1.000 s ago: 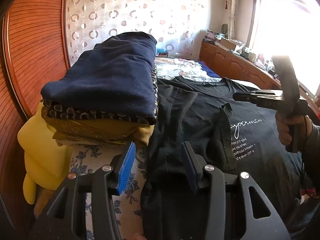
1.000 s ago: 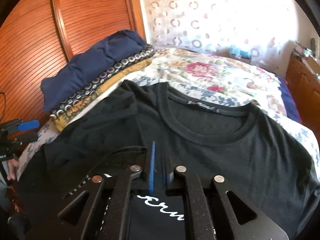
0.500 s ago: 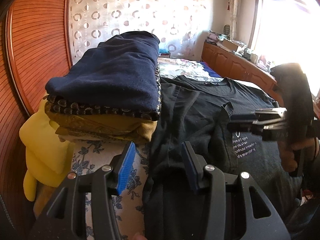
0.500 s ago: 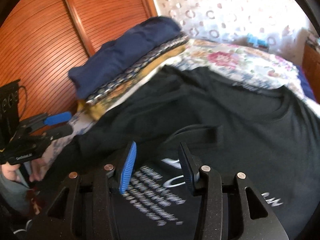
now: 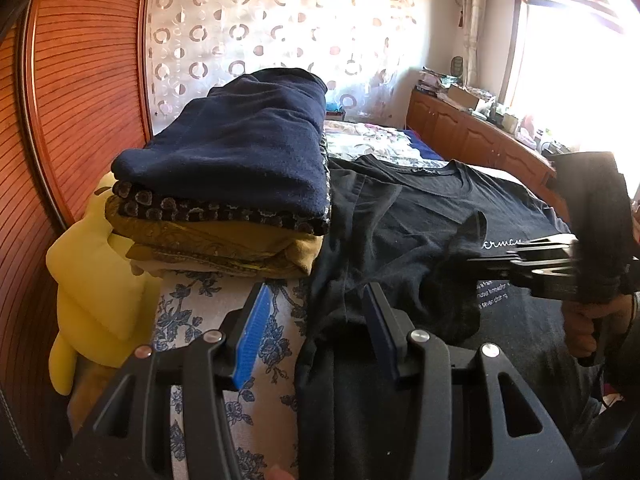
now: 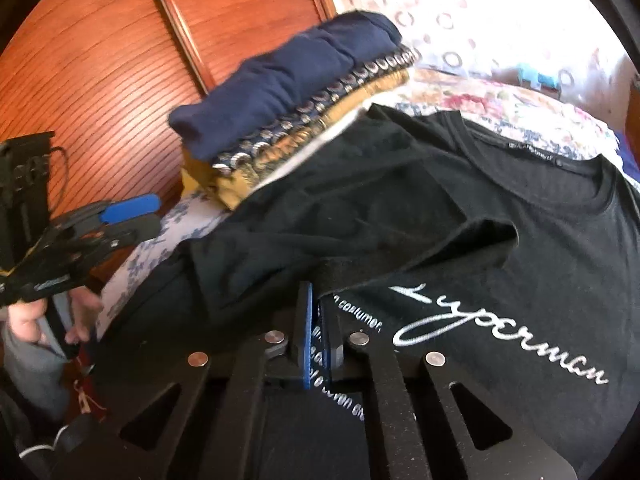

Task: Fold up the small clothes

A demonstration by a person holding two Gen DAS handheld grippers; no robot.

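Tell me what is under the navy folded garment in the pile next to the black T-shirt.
Under the navy garment lies a dark layer with ring patterns, then mustard-yellow patterned fabric, all on the floral bedsheet. How many pieces the pile holds cannot be seen.

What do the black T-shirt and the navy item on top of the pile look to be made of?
Black T-shirt: thin matte knit, probably cotton jersey; it creases softly, has a ribbed collar and white printed lettering. Navy folded garment: thicker, fuzzy cloth, likely fleece or brushed knit; its surface shows lint specks and rounded, bulky folds.
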